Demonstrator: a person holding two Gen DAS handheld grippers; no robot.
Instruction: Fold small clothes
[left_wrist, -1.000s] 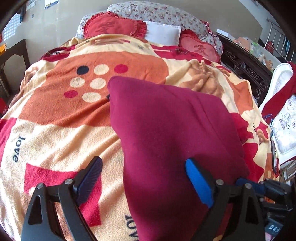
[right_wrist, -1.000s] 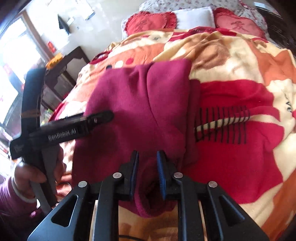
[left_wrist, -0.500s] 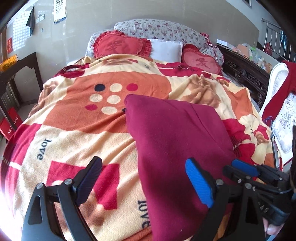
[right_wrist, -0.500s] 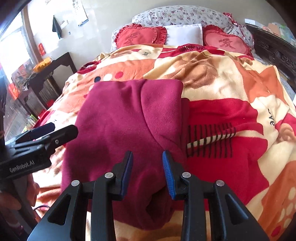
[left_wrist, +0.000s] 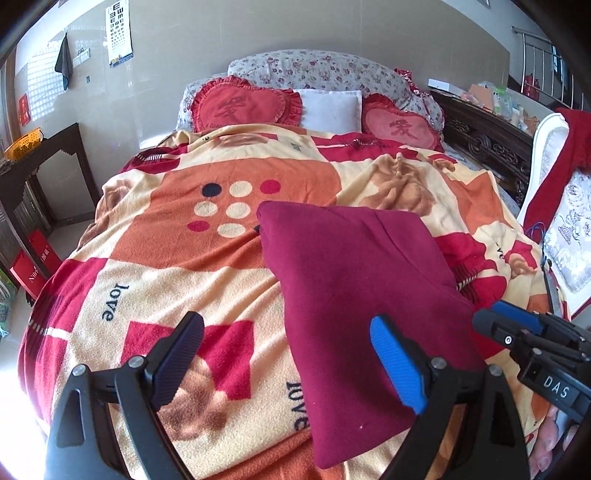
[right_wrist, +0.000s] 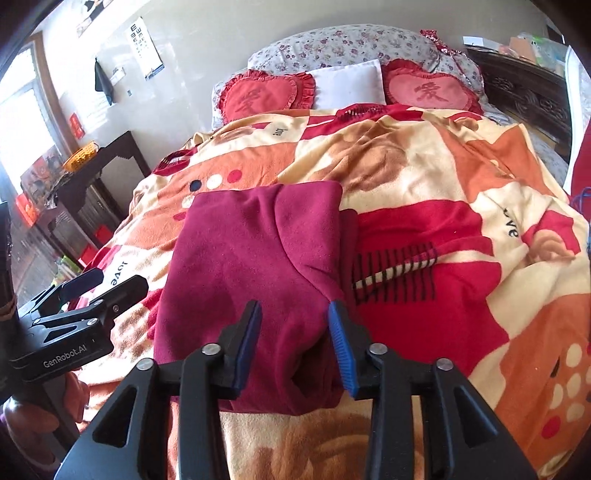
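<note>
A folded maroon fleece garment (left_wrist: 362, 295) lies flat on the patterned bed blanket (left_wrist: 177, 258); it also shows in the right wrist view (right_wrist: 255, 266). My left gripper (left_wrist: 288, 354) is open and empty, above the garment's near left edge. My right gripper (right_wrist: 293, 332) is open and empty, just above the garment's near end, its jaws apart on either side of a fold. The right gripper shows at the right edge of the left wrist view (left_wrist: 532, 343), and the left gripper shows at the left of the right wrist view (right_wrist: 92, 295).
Heart-shaped red cushions (left_wrist: 243, 107) and a white pillow (left_wrist: 328, 110) lie at the bed's head. A dark side table (left_wrist: 40, 162) stands left of the bed. A dark carved bed frame (left_wrist: 487, 136) and a white chair with red cloth (left_wrist: 561, 192) are on the right.
My right gripper has opened and let go of the garment. Both grippers have pulled back and up from the bed. The garment lies still.
</note>
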